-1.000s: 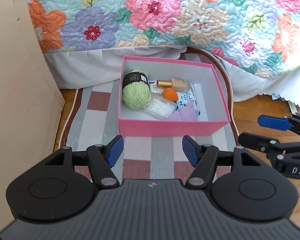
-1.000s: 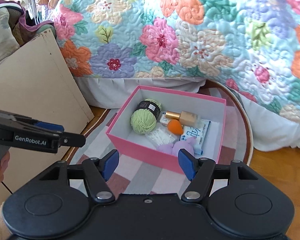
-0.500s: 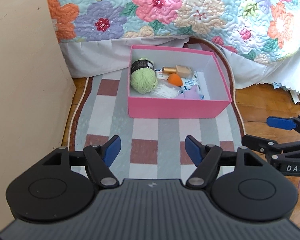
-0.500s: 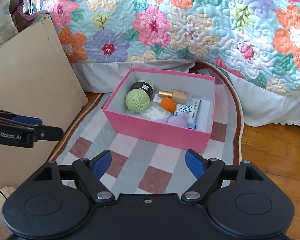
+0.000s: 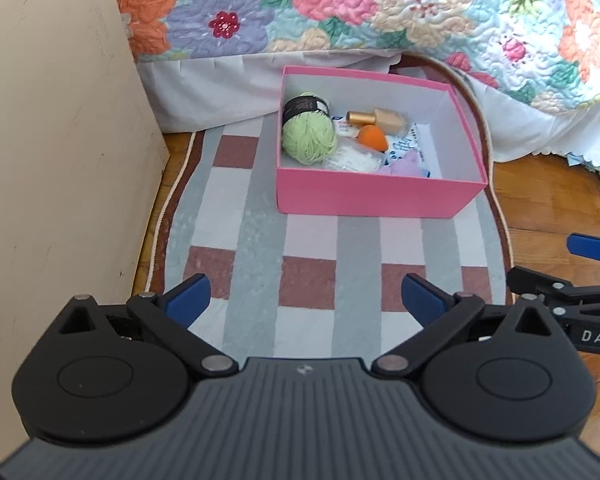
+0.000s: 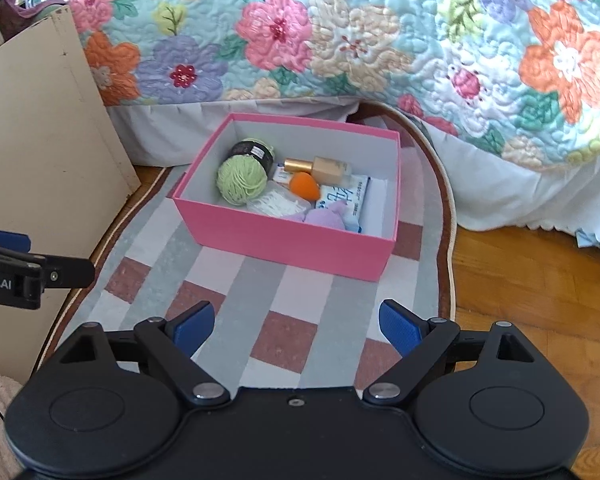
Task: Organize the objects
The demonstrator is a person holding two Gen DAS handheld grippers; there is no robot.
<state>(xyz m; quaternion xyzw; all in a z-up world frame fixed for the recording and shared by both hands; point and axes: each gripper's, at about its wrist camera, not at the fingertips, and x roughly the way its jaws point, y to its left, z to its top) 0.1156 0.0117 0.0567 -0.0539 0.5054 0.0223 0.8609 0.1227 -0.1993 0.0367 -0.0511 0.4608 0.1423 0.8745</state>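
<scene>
A pink box point(image 5: 380, 200) point(image 6: 292, 246) stands on a checked rug. Inside lie a green yarn ball point(image 5: 309, 138) point(image 6: 242, 180), a gold-capped bottle point(image 5: 380, 118) point(image 6: 320, 168), an orange sponge point(image 5: 374, 138) point(image 6: 304, 185), a white bundle point(image 5: 354, 160), a purple item point(image 5: 406, 166) point(image 6: 326, 218) and a blue-printed packet point(image 6: 346, 196). My left gripper point(image 5: 304, 298) hovers over the rug in front of the box, its jaws opening with nothing between them. My right gripper point(image 6: 296, 326) is likewise in front of the box, jaws opening and empty.
A beige board point(image 5: 60, 160) stands along the rug's left side. A bed with a floral quilt point(image 6: 340, 40) and white skirt rises behind the box. Wooden floor point(image 6: 520, 280) lies to the right of the rug point(image 5: 312, 248).
Both grippers have drawn back from the box, which now sits farther off, and both pairs of jaws have spread wider. The box's contents have not moved.
</scene>
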